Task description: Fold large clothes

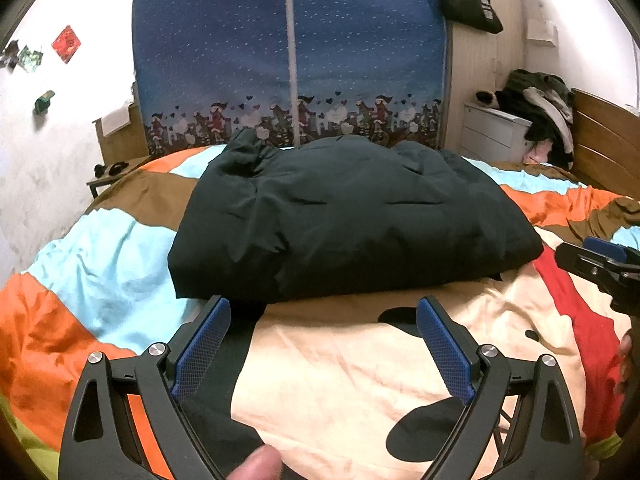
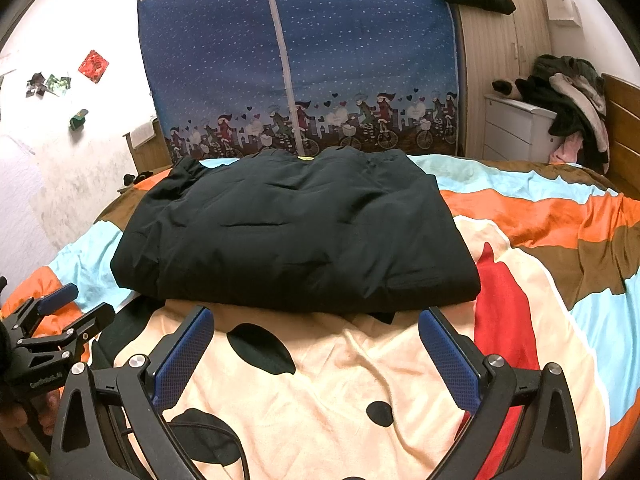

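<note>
1. Black, puffy and quilted: a padded jacket lying in a thick rectangular bundle on the bed, roughly at the middle of the striped quilt.
2. Near hem of the jacket just beyond both claws, well short of the blue fabric wardrobe behind it.
3. Left claw spread wide, nothing between its blue pads, hovering over the cream patch of quilt just in front of the jacket's near edge, towards its left half.
4. Right claw likewise spread wide and empty, just in front of the jacket's near edge, towards its right half.
5. Each claw showing at the edge of the other's view, both on the near side of the jacket.
6. Probably light for its bulk, soft and springy; likely to puff back up and unroll unless pressed flat after each fold.
7. Smooth shell fabric, so probably slippery; a pinch on a single layer likely to slide off.
8. Best hold, by this reading: the two near corners of the jacket, pinching all layers together at the thick folded edge, one claw per corner.
9. Seemingly well along already; perhaps one more fold away from the claws, or only a tidy-up, left to do.
</note>
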Demonstrator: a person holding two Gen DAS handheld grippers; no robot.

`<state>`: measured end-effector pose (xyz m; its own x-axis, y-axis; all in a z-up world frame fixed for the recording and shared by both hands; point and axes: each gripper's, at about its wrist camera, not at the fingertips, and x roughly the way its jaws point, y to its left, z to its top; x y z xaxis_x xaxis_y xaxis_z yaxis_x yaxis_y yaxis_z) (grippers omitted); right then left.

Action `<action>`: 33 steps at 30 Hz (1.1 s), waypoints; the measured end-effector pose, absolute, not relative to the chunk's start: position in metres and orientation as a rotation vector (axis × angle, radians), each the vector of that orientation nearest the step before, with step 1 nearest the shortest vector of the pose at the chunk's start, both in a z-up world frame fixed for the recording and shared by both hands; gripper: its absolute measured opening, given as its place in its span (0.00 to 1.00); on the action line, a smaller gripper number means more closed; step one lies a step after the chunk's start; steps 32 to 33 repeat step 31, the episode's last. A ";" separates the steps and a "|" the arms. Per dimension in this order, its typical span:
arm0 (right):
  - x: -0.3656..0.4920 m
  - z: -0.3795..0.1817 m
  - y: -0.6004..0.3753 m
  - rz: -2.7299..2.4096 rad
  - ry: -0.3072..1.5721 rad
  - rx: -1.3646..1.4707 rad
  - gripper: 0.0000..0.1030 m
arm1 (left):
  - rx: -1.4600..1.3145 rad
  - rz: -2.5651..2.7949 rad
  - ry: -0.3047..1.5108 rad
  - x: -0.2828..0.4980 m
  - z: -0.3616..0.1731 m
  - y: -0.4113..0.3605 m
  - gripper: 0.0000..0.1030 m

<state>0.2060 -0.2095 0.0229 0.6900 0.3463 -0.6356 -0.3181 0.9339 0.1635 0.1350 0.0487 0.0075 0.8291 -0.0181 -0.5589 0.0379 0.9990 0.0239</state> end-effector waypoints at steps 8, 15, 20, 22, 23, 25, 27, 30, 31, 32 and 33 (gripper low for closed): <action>0.206 0.024 -0.209 0.369 0.722 0.044 1.00 | 0.043 -0.017 0.586 0.133 0.010 0.048 0.88; 0.206 0.024 -0.210 0.370 0.723 0.043 1.00 | 0.043 -0.009 0.591 0.134 0.010 0.048 0.88; 0.206 0.024 -0.209 0.370 0.723 0.045 1.00 | 0.041 -0.011 0.591 0.134 0.010 0.048 0.88; 0.204 0.024 -0.209 0.370 0.724 0.044 1.00 | 0.040 -0.009 0.590 0.134 0.010 0.049 0.88; 0.206 0.024 -0.209 0.369 0.723 0.044 1.00 | 0.039 -0.009 0.589 0.133 0.010 0.049 0.88; 0.204 0.024 -0.209 0.369 0.724 0.045 1.00 | 0.037 -0.007 0.591 0.134 0.009 0.049 0.88; 0.205 0.024 -0.209 0.369 0.725 0.044 1.00 | 0.037 -0.007 0.595 0.134 0.009 0.049 0.88; 0.206 0.024 -0.209 0.369 0.725 0.044 1.00 | 0.031 -0.006 0.605 0.136 0.008 0.047 0.88; 0.205 0.024 -0.209 0.369 0.726 0.043 1.00 | 0.031 -0.003 0.609 0.137 0.007 0.047 0.88; 0.205 0.024 -0.209 0.369 0.726 0.043 1.00 | 0.031 -0.003 0.609 0.137 0.007 0.047 0.88; 0.205 0.024 -0.209 0.369 0.726 0.043 1.00 | 0.031 -0.003 0.609 0.137 0.007 0.047 0.88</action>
